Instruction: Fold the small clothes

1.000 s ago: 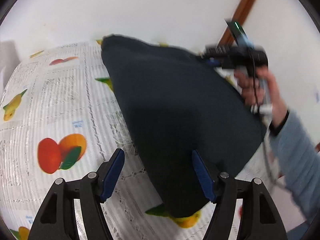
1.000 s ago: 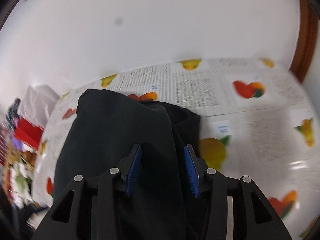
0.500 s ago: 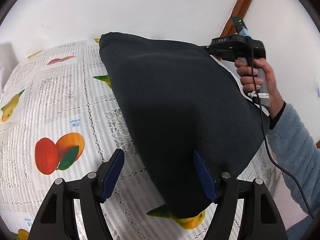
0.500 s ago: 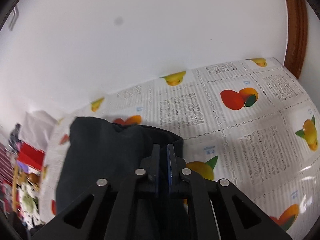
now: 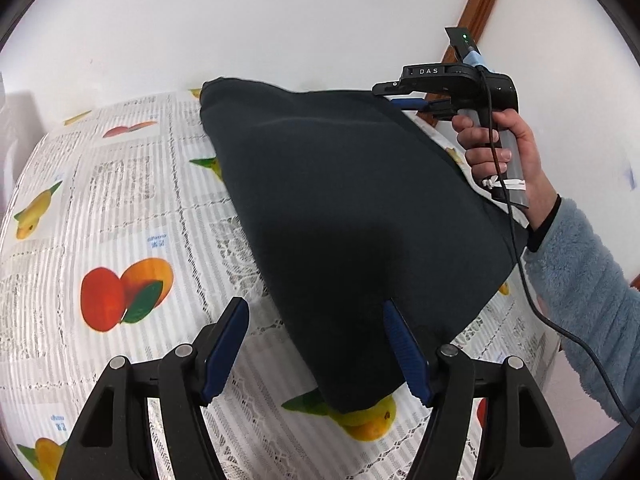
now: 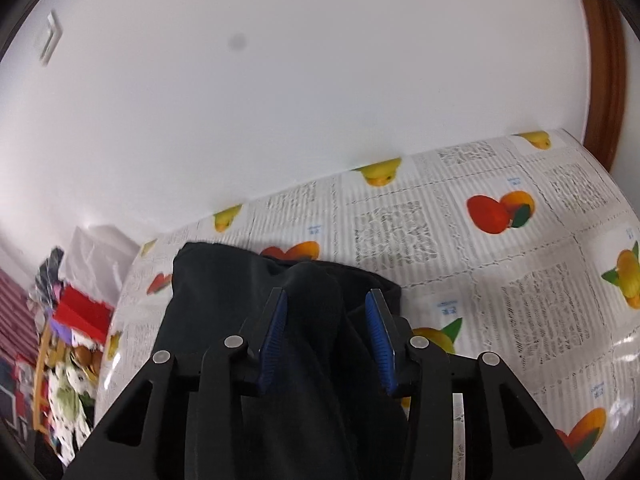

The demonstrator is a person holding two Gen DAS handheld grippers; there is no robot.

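A dark navy folded garment (image 5: 352,220) lies flat on the fruit-print tablecloth (image 5: 100,216). My left gripper (image 5: 316,340) is open, with the garment's near corner between its blue pads. My right gripper (image 6: 326,332) is open above the garment (image 6: 224,320), with a raised fold of cloth between its pads. In the left wrist view the right gripper (image 5: 404,98) is held by a hand at the garment's far right edge.
A white wall runs behind the table. A brown wooden frame (image 6: 604,60) stands at the right. Off the table's left end are a white bag (image 6: 96,248) and colourful clutter (image 6: 68,336). The person's blue fleece sleeve (image 5: 580,300) is at the right.
My right gripper was open, shut on the cloth half a second ago, and has opened again. The left gripper has stayed open in place. The garment has settled flatter.
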